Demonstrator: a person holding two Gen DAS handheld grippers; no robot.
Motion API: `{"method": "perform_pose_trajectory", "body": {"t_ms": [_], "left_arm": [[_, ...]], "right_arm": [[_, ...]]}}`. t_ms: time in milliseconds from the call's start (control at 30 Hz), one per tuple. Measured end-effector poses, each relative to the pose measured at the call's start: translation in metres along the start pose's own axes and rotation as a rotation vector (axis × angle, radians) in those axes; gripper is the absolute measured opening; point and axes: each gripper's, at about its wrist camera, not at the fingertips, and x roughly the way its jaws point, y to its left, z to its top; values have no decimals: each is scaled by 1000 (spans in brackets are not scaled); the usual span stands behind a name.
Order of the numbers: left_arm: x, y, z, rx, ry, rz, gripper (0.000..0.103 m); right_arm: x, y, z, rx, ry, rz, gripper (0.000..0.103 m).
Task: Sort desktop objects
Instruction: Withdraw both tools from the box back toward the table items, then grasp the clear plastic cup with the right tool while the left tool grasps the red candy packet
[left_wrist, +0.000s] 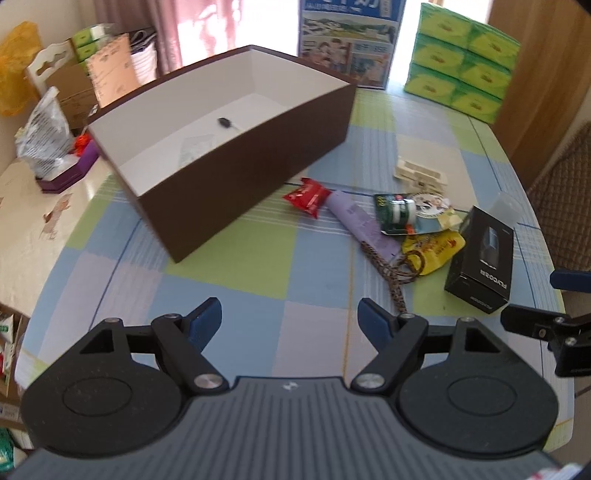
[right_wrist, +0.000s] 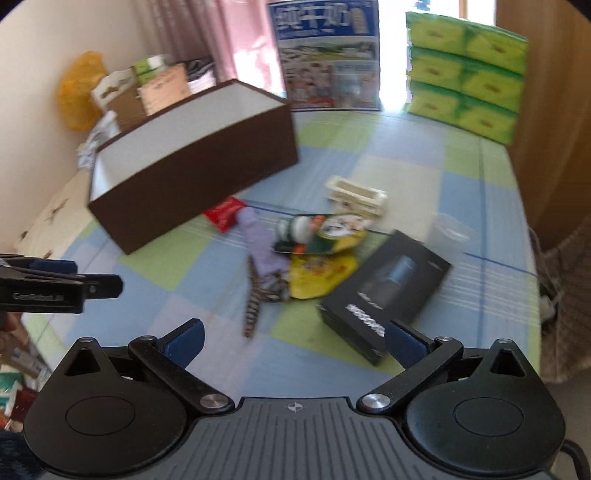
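Note:
A brown box (left_wrist: 258, 177) with a white inside stands on the checked tablecloth; a small dark object (left_wrist: 225, 122) lies in it. To its right lies a pile: red packet (left_wrist: 308, 196), purple tube (left_wrist: 360, 223), green packet (left_wrist: 397, 214), yellow packet (left_wrist: 434, 251), braided cord (left_wrist: 391, 277), black carton (left_wrist: 484, 254), cream plastic piece (left_wrist: 419, 173). My left gripper (left_wrist: 291, 325) hangs open over bare cloth, left of the pile. My right gripper (right_wrist: 295, 341) is open too, with the black carton (right_wrist: 388, 288) just beyond its right finger. Nothing sits between either pair of fingers.
Green tissue packs (left_wrist: 461, 62) and a blue printed carton (left_wrist: 349, 40) stand at the table's far edge. A clear plastic cup (right_wrist: 450, 230) sits right of the pile. A purple box with a foil bag (left_wrist: 51, 147) is at the far left. A woven chair (left_wrist: 565, 206) is at the right.

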Motion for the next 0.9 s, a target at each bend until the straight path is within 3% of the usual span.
{"method": "perform_pose_trajectory", "body": {"t_ms": [267, 533, 800, 900], "left_arm": [[22, -9, 8, 53, 14, -33, 78], [52, -15, 27, 118, 9, -42, 78], [93, -17, 53, 145, 18, -48, 77], [106, -18, 60, 160, 21, -50, 76]], "right_arm": [[3, -36, -5, 67, -8, -103, 101], [18, -67, 3, 66, -34, -151, 98], [41, -105, 26, 31, -62, -192, 69], [53, -116, 35, 18, -67, -197, 62]]}}
